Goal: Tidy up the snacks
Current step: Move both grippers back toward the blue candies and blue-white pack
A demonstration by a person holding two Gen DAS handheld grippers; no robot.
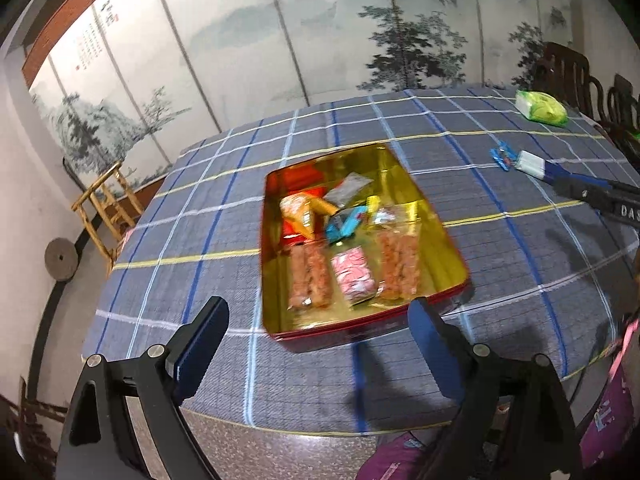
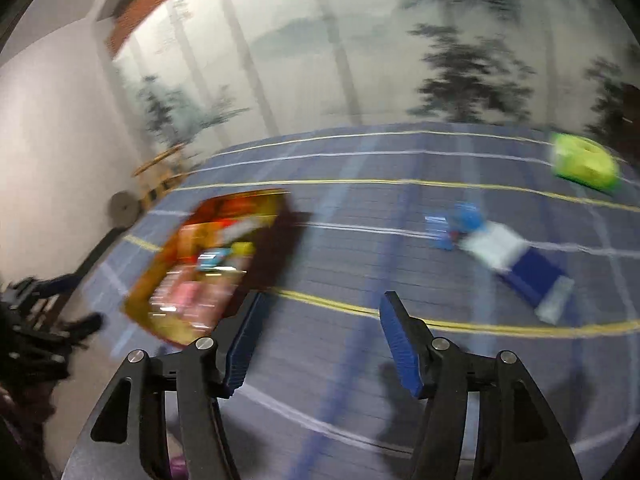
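Left wrist view looks down on a red tin (image 1: 360,332) with a gold lining, lying on the checked worktop (image 1: 200,240) and already holding a spread of snacks: two long clear packs of reddish biscuits (image 1: 310,276), a pink wrapped sweet (image 1: 354,276), an orange bag and a few small bright packets. The left gripper (image 1: 320,336) hangs released just short of the tin's near rim, jaws wide with nothing between them.

Well apart from the tin, towards the right side of the worktop, lie the loose items: a blue-and-white flat packet (image 2: 516,260), a small blue sweet wrapper (image 2: 452,228) touching or just beside its far end (the blur leaves that unclear), and a green pack (image 2: 584,162) near the far edge. The right gripper (image 2: 320,340) is also released and empty, pointing at bare cloth between the tin and those packets.

My judgement is that the flat packet is light and thin, with a slick film skin that will crinkle and slide under the pads. It lies flush on soft cloth, so a pinch across its short width near one end, pressing slightly into the cloth, seems the surest hold. The small wrapper would weigh almost nothing and could flick away if nudged; taking it by its body, not its twisted end, looks safer.
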